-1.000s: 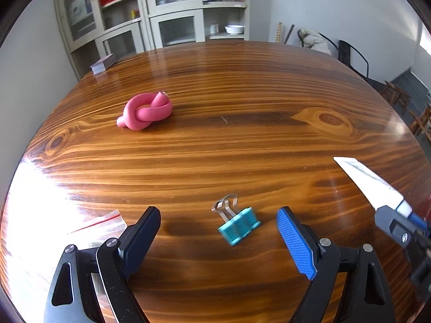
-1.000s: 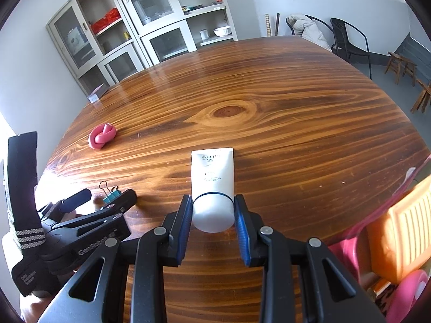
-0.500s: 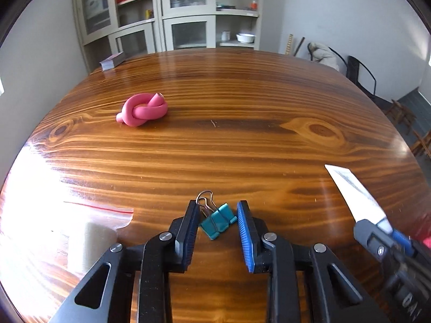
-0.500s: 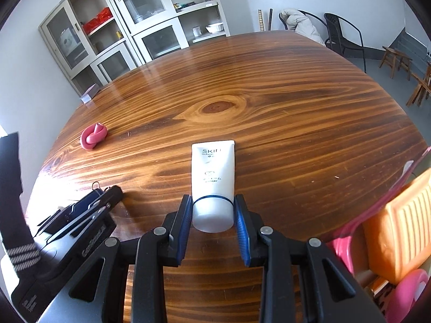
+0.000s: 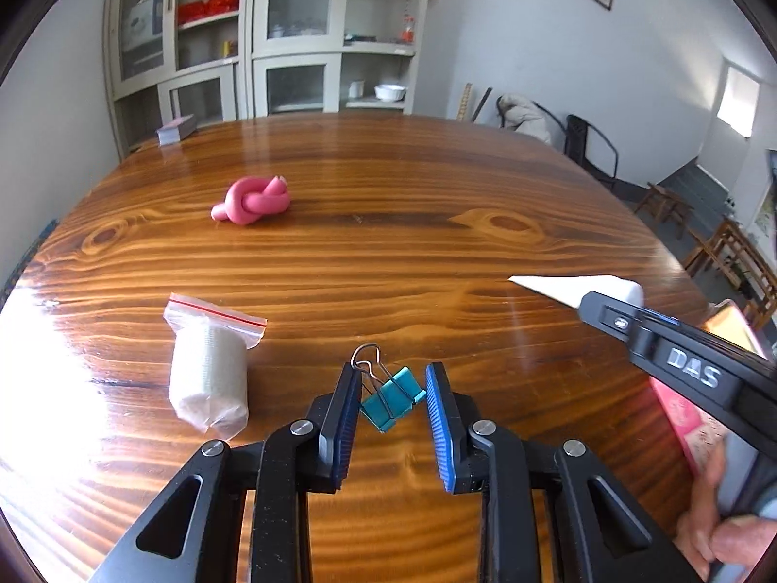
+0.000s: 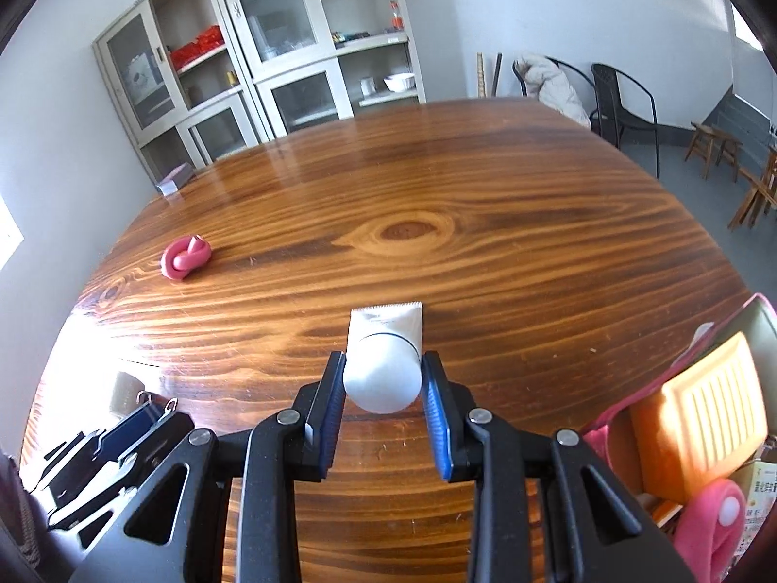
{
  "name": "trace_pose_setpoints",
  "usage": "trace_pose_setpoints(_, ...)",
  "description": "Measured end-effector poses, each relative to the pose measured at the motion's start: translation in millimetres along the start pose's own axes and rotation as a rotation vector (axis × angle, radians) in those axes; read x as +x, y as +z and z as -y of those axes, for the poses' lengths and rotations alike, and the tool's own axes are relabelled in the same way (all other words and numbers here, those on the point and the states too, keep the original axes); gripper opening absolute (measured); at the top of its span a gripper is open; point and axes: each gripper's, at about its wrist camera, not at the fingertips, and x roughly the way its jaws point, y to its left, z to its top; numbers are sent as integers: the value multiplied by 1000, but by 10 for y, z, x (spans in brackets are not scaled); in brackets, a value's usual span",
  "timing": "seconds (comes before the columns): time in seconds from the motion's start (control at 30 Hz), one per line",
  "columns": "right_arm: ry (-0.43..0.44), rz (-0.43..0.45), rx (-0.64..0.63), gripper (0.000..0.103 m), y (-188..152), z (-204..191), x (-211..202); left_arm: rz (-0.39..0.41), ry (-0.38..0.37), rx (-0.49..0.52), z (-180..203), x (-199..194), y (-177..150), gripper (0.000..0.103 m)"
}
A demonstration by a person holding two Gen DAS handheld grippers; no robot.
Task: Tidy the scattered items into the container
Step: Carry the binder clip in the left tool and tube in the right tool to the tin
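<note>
Binder clip (image 5: 391, 396) pinched in left claw (image 5: 393, 405) above table (image 5: 388, 252).

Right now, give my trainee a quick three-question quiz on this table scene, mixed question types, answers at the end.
1. True or false: the left gripper holds the teal binder clip.
2. What does the right gripper hold? A. pink knot B. white tube C. bagged roll
3. Fill in: the pink knotted item lies on the ____.

Key: 1 true. 2 B, the white tube. 3 table.
</note>
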Motion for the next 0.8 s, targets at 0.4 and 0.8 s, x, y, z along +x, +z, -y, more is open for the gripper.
trace_pose_setpoints(0.4,82,124,15,29,-21,9,-486,89,-91,9,113,-493,-16,29)
trace_pose_setpoints(0.8,107,125,61,26,-234,297,-836,138,-151,14,156,-738,-39,29)
